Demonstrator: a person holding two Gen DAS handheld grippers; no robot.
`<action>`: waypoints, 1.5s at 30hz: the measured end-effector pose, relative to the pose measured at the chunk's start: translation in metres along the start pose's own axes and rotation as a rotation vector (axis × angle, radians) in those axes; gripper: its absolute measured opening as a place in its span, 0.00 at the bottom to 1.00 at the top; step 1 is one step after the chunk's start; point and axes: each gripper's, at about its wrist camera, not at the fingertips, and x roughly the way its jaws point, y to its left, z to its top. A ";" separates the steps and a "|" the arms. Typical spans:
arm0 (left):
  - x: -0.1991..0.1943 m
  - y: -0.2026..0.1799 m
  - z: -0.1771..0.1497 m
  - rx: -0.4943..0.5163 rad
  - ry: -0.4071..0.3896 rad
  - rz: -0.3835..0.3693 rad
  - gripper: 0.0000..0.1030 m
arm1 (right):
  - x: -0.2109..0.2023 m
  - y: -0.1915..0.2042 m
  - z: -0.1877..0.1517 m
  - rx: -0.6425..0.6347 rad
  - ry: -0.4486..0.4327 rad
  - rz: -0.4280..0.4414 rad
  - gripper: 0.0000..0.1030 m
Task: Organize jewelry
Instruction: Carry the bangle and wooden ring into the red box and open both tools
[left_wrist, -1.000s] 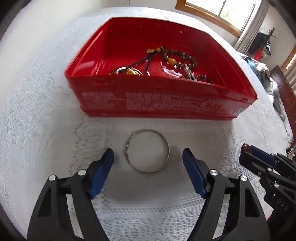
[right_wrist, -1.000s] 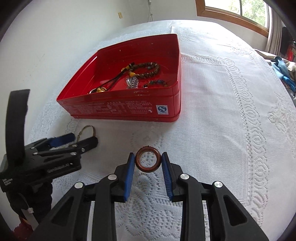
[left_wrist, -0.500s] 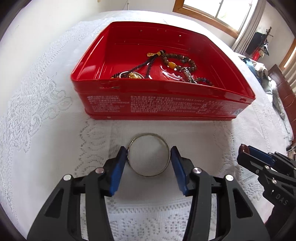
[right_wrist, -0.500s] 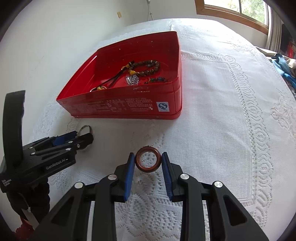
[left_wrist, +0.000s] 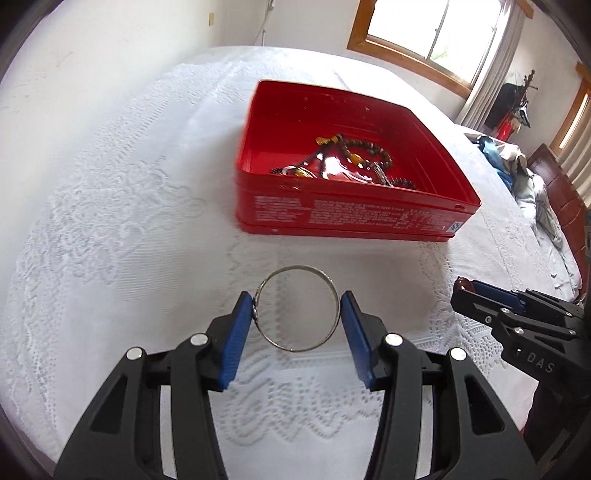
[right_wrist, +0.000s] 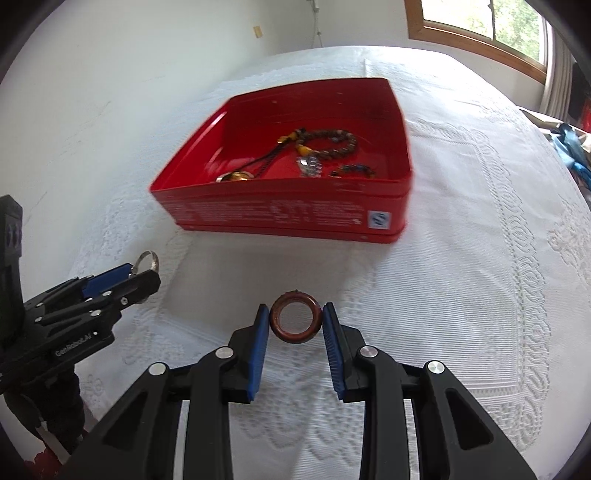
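My left gripper (left_wrist: 295, 314) is shut on a thin silver bangle (left_wrist: 275, 341) and holds it above the white lace cloth, in front of the red tin (left_wrist: 332, 218). My right gripper (right_wrist: 294, 323) is shut on a small brown ring (right_wrist: 275, 326), also lifted. The red tin (right_wrist: 288, 218) holds a brown bead bracelet (right_wrist: 332, 142), a gold pendant (right_wrist: 236, 177) on a dark cord, a silver piece and a small dark bead string. The left gripper (right_wrist: 144, 273) with the bangle (right_wrist: 147, 258) shows at the left of the right wrist view. The right gripper (left_wrist: 465, 291) shows at the right of the left wrist view.
The white lace cloth (right_wrist: 461, 295) covers a bed that runs back to a white wall. A window (left_wrist: 436, 37) is at the back right. Bedding and dark furniture (left_wrist: 554, 192) lie beyond the right edge.
My left gripper closed on the silver bangle, lifted it off the cloth and drew back from the tin. My right gripper rose with the brown ring held throughout.
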 end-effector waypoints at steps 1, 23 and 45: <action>-0.004 0.003 -0.001 -0.002 -0.006 0.001 0.47 | 0.000 0.003 0.001 -0.006 -0.001 0.004 0.29; -0.025 -0.021 0.079 0.039 -0.122 -0.029 0.47 | -0.032 0.016 0.082 -0.017 -0.150 -0.014 0.29; 0.084 -0.043 0.134 0.048 -0.010 -0.038 0.47 | 0.056 -0.043 0.132 0.065 -0.024 -0.020 0.29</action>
